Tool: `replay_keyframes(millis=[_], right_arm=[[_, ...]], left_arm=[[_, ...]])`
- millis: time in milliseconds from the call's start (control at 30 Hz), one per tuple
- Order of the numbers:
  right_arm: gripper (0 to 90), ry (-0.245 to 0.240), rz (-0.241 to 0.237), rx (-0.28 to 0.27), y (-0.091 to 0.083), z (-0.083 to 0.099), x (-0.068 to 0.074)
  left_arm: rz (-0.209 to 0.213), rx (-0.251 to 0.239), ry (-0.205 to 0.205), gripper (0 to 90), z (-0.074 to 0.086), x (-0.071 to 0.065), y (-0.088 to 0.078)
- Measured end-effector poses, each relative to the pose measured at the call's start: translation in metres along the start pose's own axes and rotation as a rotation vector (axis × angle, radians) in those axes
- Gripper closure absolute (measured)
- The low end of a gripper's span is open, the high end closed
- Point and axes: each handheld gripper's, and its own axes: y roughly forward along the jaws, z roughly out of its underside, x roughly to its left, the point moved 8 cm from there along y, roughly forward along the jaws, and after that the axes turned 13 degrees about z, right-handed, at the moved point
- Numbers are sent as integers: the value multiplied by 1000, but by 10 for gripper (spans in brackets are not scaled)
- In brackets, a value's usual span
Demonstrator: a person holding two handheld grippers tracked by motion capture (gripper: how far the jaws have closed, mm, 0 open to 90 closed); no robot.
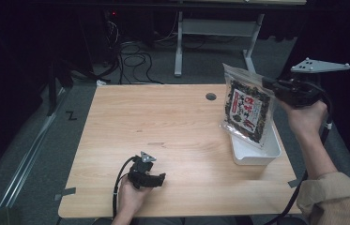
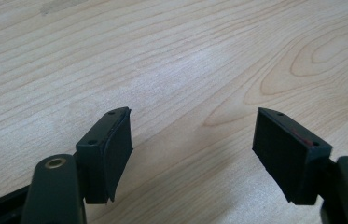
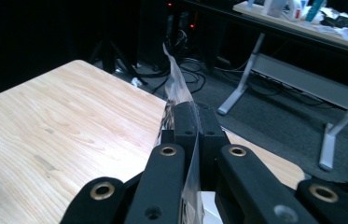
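Note:
A clear plastic snack bag (image 1: 247, 104) with dark contents and a red and white label hangs upright over the white tray (image 1: 257, 155) at the table's right side. My right gripper (image 1: 270, 85) is shut on the bag's upper right edge, held up by a hand coming from the right. In the right gripper view the jaws pinch the thin plastic edge of the bag (image 3: 175, 88) between them. My left gripper (image 1: 159, 178) rests on the table near the front edge, in a hand. Its jaws stand wide open over bare wood (image 2: 192, 140) with nothing between them.
The wooden table (image 1: 163, 122) has a round cable hole (image 1: 210, 96) near its far edge. Behind the table are a metal desk frame (image 1: 182, 42) and loose cables (image 1: 133, 58) on the grey floor.

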Motion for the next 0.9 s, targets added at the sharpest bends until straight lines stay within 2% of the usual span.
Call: replay_keyframes(millis=[467, 900], right_arm=[[900, 29, 48, 1, -10, 12, -26], [900, 57, 70, -13, -15, 19, -38]], left_arm=[[-5, 5, 7, 287, 1, -1, 1], [-4, 6, 5, 287, 1, -1, 1]])
